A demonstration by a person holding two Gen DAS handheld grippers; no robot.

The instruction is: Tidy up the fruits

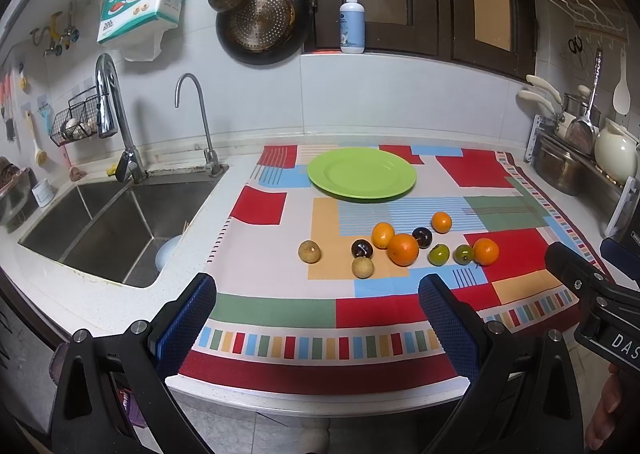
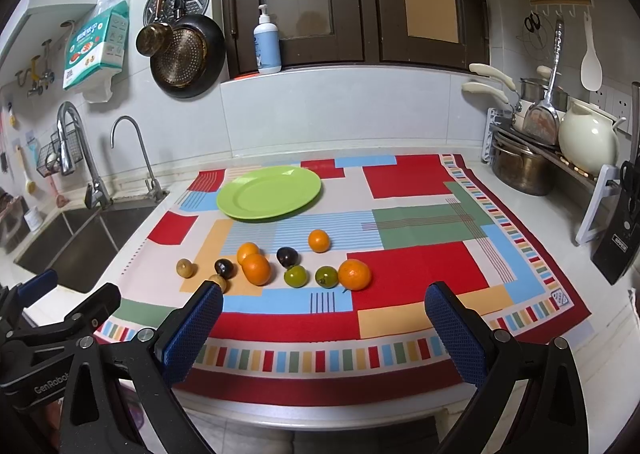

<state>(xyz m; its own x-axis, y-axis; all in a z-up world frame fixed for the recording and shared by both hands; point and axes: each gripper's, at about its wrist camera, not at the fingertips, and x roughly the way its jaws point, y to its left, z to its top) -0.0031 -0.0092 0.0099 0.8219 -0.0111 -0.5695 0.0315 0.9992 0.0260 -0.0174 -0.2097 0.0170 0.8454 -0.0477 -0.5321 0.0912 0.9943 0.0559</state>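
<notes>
Two wrist fisheyes, both at the near counter edge, raised, tilted down and forward over the patterned cloth [image 1: 280, 310] toward the back wall. Left view set further left, with the sink [image 1: 120, 221] large at its left side and the right gripper [image 1: 592, 286] at its right border. Right view set further right, with the pot rack [image 2: 532, 157] near and the left gripper [image 2: 52, 318] at its left border. Shared: green plate [image 1: 362, 173] [image 2: 269, 193], scattered fruit, taps, hanging pans, soap bottle [image 1: 352, 19] [image 2: 267, 39]. Fruit mid-distance in both.
</notes>
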